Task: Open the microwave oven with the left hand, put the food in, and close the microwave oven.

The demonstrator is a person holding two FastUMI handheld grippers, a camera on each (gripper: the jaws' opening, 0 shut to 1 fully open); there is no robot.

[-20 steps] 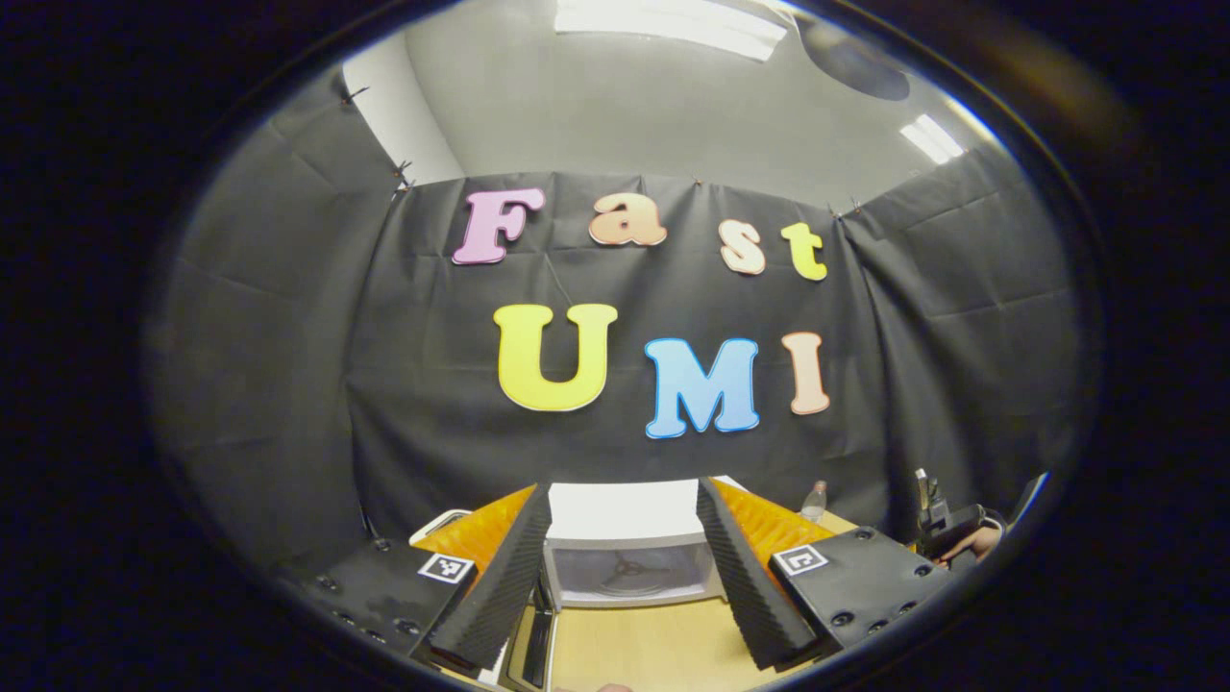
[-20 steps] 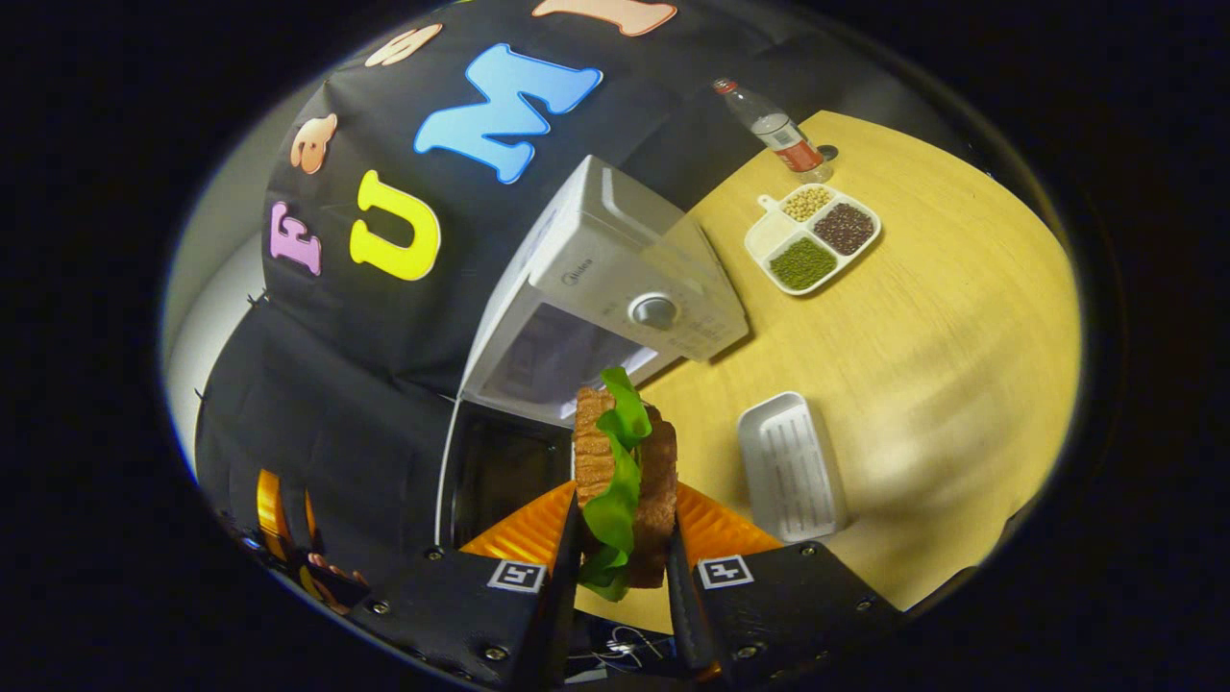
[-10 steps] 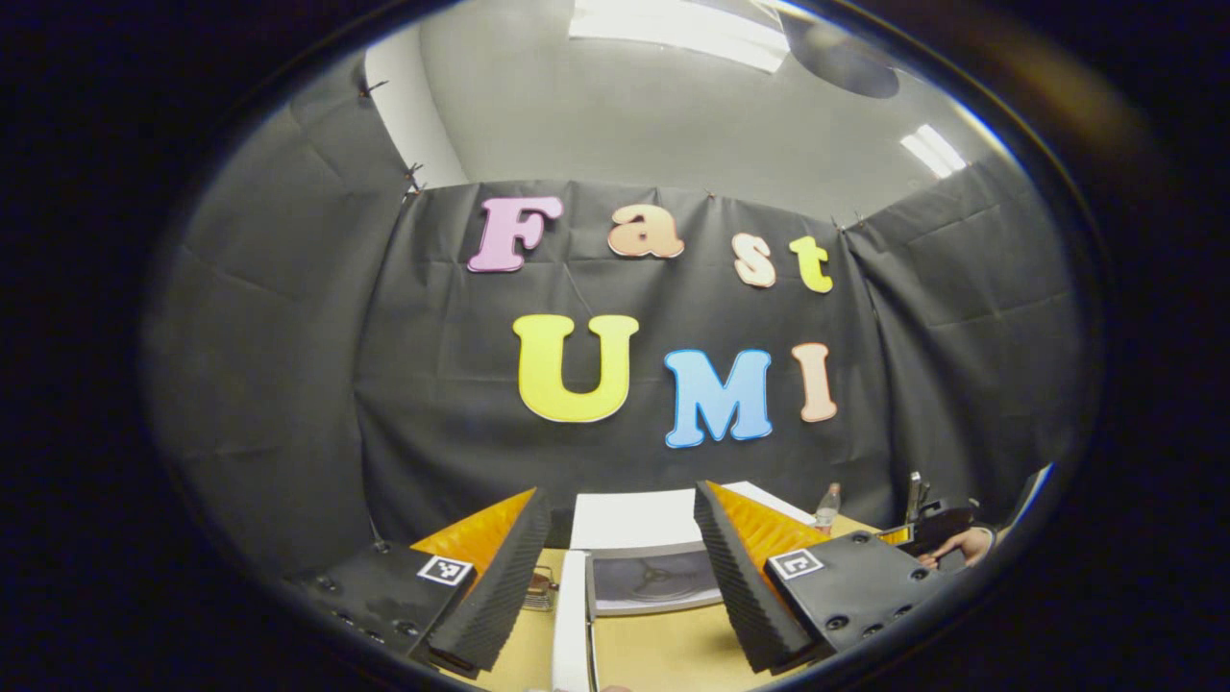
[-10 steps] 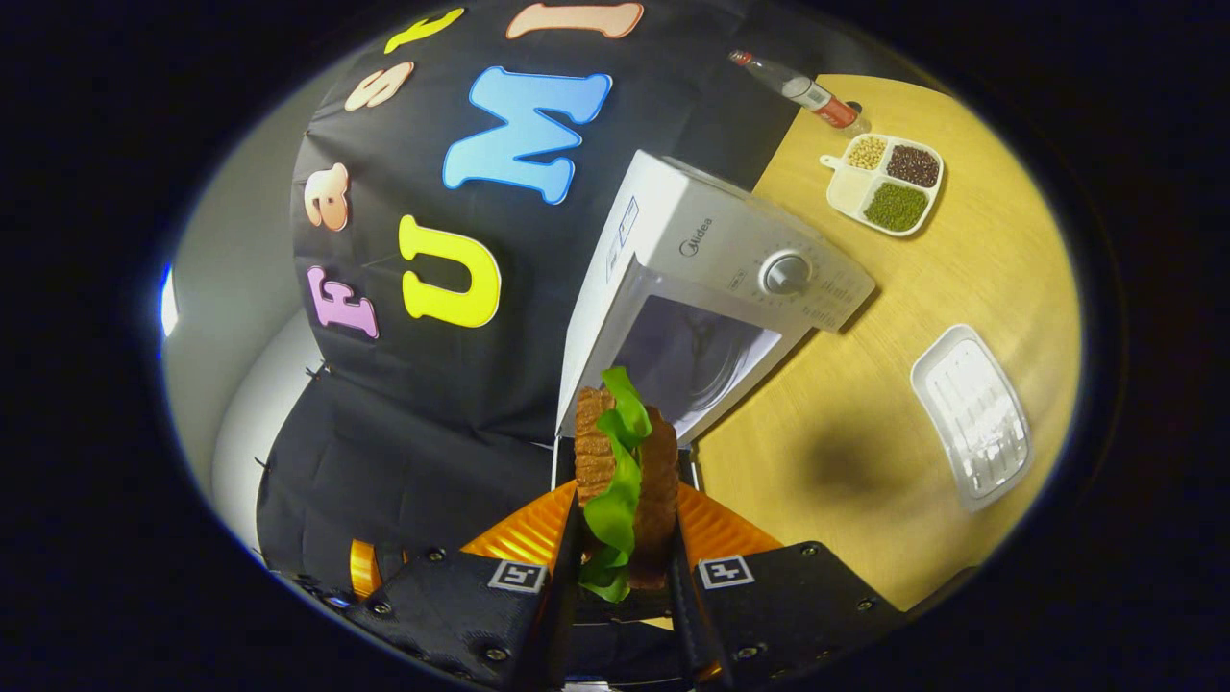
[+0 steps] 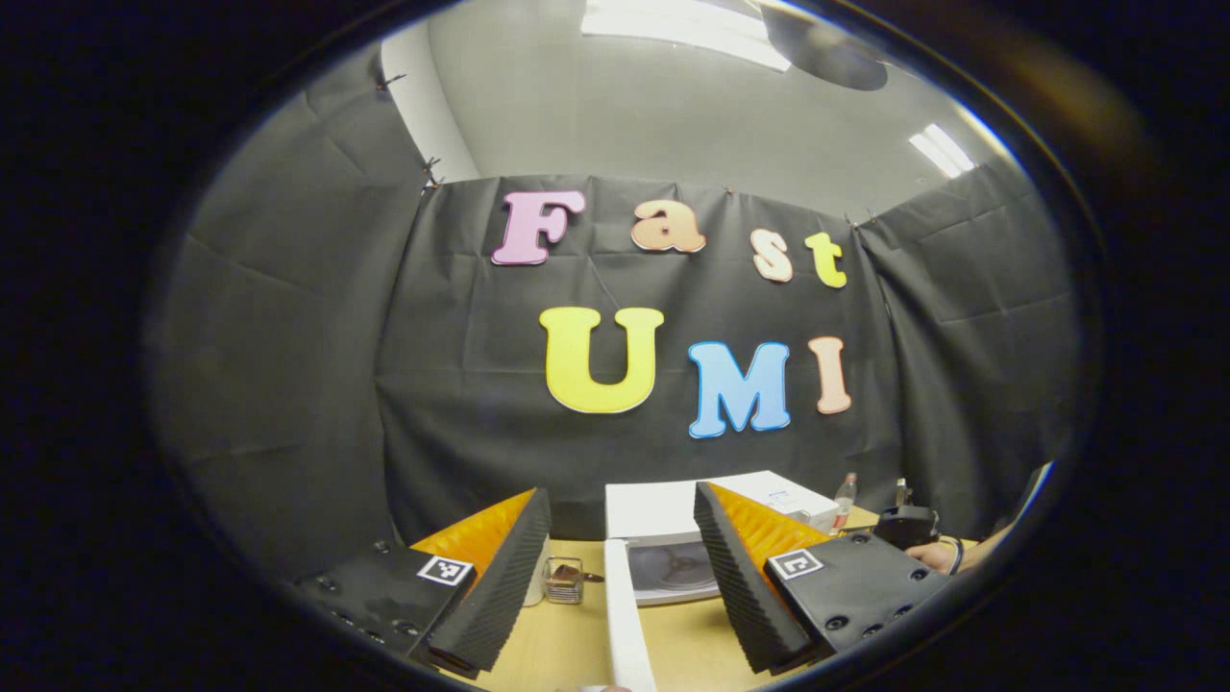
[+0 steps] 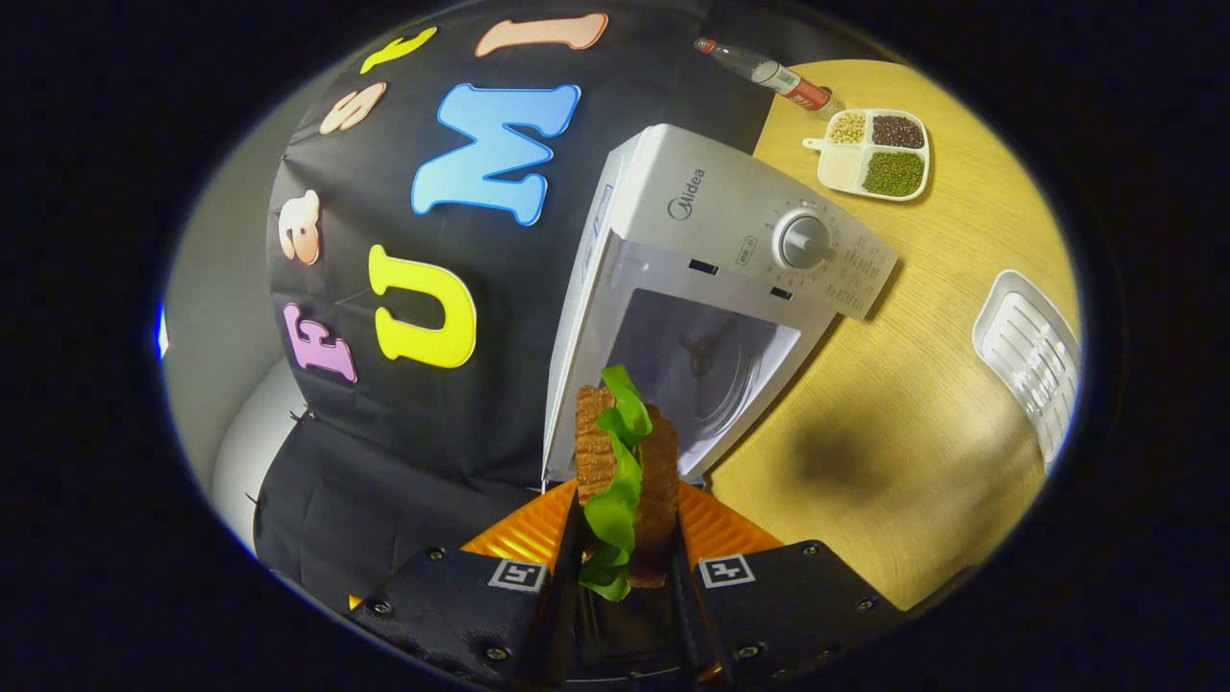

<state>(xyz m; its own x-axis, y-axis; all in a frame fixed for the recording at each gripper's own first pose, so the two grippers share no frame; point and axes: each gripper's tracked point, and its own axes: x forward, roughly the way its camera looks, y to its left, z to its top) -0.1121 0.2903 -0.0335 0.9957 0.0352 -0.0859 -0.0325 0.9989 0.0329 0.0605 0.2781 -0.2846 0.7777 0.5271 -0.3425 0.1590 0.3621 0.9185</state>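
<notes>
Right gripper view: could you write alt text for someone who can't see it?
The right claw grips a sandwich with green lettuce, held before an open white microwave whose cavity faces it. On the wooden table beyond sit a divided dish of beans, a bottle and a white tray.

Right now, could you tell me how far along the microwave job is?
Done: the microwave stands open, its cavity exposed, with the door edge-on between the open left gripper fingers. In hand: the right gripper grips the sandwich in front of the opening. Left: place it inside, then close the door.
</notes>
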